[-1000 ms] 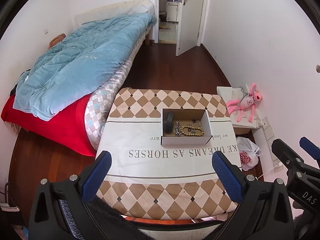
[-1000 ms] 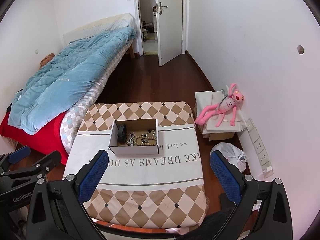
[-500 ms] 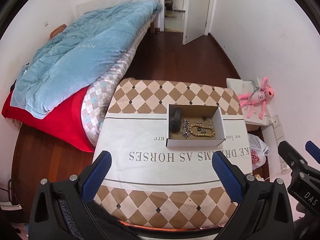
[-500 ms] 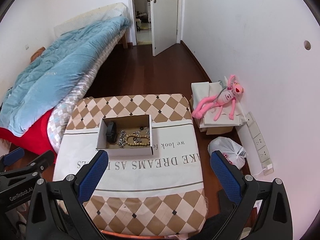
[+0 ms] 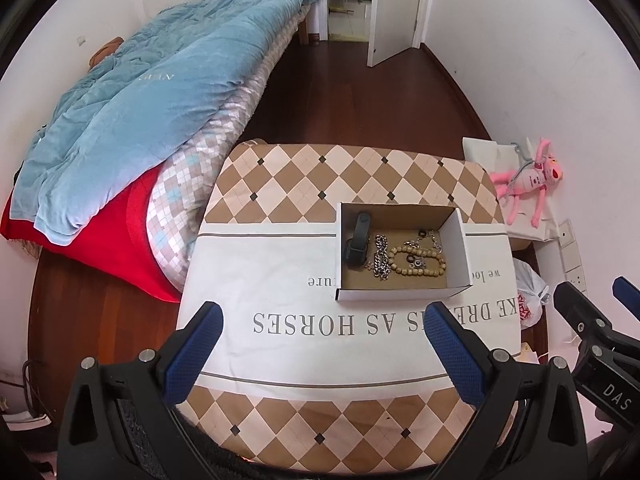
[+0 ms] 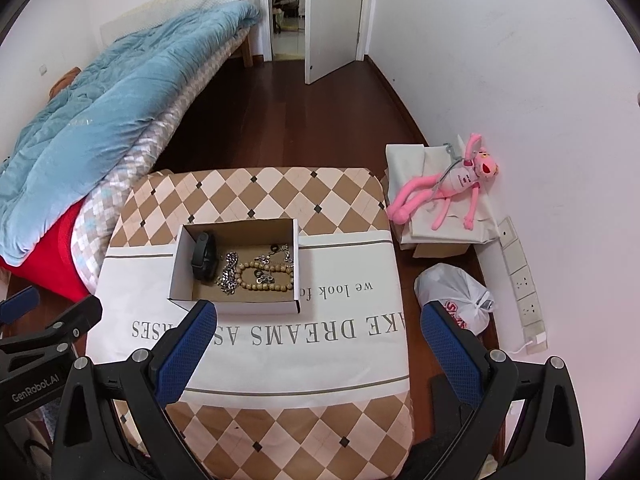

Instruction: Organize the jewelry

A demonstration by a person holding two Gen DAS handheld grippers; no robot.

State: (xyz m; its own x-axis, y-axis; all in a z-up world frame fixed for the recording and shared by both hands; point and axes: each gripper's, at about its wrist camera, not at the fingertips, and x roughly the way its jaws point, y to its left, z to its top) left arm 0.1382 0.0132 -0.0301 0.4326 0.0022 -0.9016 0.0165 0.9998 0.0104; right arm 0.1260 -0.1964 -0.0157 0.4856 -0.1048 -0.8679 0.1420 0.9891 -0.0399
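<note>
An open cardboard box (image 5: 400, 294) (image 6: 236, 304) sits on a table covered with a checkered cloth (image 5: 304, 328) (image 6: 320, 332). Inside lie a dark wristband (image 5: 357, 240) (image 6: 204, 256), a silver chain (image 5: 382, 258) (image 6: 229, 272), a wooden bead bracelet (image 5: 418, 262) (image 6: 264, 276) and small rings. My left gripper (image 5: 322, 322) hovers open above the near part of the table, short of the box. My right gripper (image 6: 318, 324) is also open, nearer the box's front wall. Both hold nothing.
A bed with a blue quilt (image 5: 152, 92) (image 6: 88, 128) and red sheet borders the table on the left. A pink plush toy (image 6: 452, 184) lies on folded cloth at the right wall, with a white plastic bag (image 6: 456, 296) on the floor. A door (image 6: 332, 20) stands ajar beyond.
Both grippers have moved forward and lower toward the table; the box now appears larger and closer. Jaws stay open and nothing in the box has moved.
</note>
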